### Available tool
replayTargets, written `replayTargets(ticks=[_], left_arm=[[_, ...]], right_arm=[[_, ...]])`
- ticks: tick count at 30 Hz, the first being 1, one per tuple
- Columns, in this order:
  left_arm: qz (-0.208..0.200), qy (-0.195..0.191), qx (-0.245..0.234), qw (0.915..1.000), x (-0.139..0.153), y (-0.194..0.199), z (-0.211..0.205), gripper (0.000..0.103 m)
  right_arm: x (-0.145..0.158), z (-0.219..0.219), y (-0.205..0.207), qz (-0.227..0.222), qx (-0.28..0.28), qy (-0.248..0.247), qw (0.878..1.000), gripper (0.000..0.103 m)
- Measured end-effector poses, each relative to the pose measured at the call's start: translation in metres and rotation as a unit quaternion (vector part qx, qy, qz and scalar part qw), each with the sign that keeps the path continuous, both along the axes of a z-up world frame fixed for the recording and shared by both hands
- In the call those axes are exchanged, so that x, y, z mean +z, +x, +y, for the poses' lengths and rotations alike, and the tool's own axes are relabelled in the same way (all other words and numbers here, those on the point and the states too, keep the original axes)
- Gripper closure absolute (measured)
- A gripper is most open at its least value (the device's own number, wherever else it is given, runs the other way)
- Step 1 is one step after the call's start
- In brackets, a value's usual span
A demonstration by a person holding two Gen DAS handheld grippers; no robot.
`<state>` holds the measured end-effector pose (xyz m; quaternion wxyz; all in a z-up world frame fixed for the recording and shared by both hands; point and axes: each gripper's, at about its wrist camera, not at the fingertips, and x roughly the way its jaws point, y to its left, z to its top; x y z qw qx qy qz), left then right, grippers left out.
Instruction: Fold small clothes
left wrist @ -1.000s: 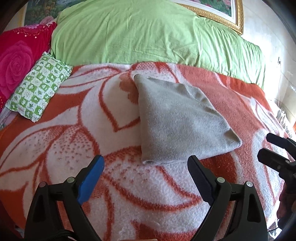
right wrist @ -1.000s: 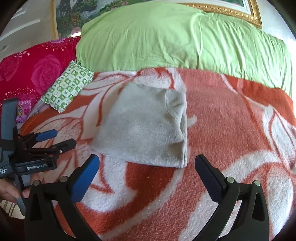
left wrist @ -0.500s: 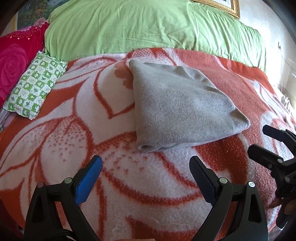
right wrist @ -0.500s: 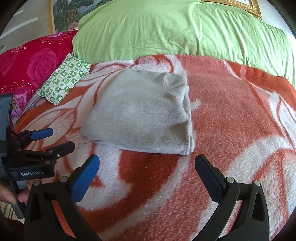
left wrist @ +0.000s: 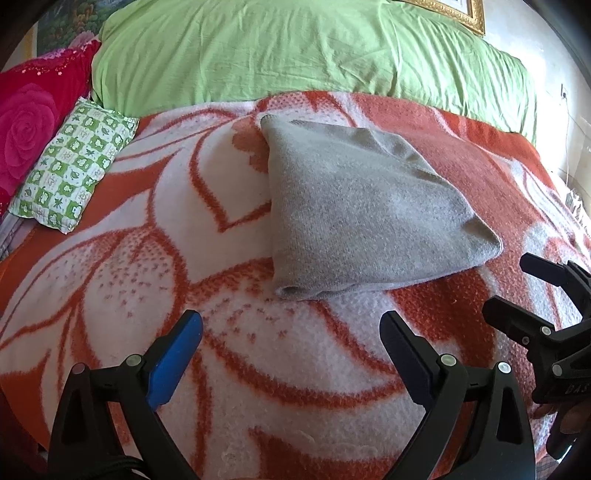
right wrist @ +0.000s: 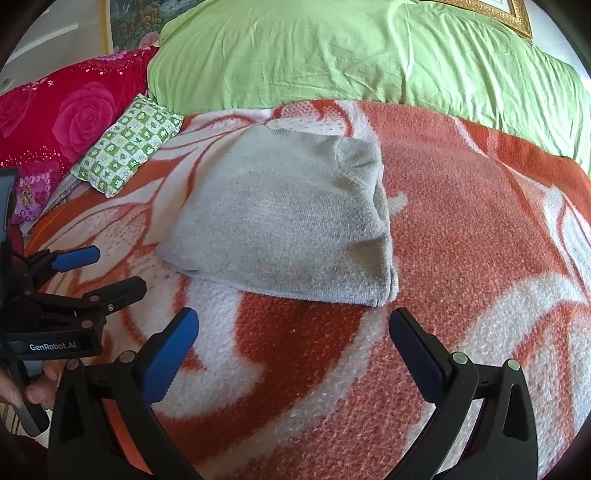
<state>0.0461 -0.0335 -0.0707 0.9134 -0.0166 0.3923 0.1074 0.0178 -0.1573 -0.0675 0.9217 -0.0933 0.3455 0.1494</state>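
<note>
A grey knit garment (left wrist: 362,210) lies folded flat on the orange and white flowered blanket (left wrist: 147,229); it also shows in the right wrist view (right wrist: 291,221). My left gripper (left wrist: 291,325) is open and empty, just short of the garment's near left edge. It also shows at the left in the right wrist view (right wrist: 99,273). My right gripper (right wrist: 293,325) is open and empty, just short of the garment's near right corner. It shows at the right edge of the left wrist view (left wrist: 517,291).
A green checked small pillow (left wrist: 74,166) lies at the blanket's left. A red rose cushion (left wrist: 26,125) is behind it. A large light green cover (left wrist: 295,51) lies across the back. A gold picture frame (left wrist: 454,11) hangs above.
Both grippers have moved closer to the garment's near edge. The garment has not moved, and both grippers stay open.
</note>
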Motion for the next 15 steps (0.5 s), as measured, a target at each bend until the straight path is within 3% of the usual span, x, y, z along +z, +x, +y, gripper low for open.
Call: replayTargets(ticks=[15], left_arm=[[0.002, -0.007, -0.002, 1.0000, 0.0014, 0.0040, -0.0005, 0.005]], right_arm=[[0.0006, -0.0051, 0.0053, 0.003, 0.002, -0.001, 1.000, 0.000]])
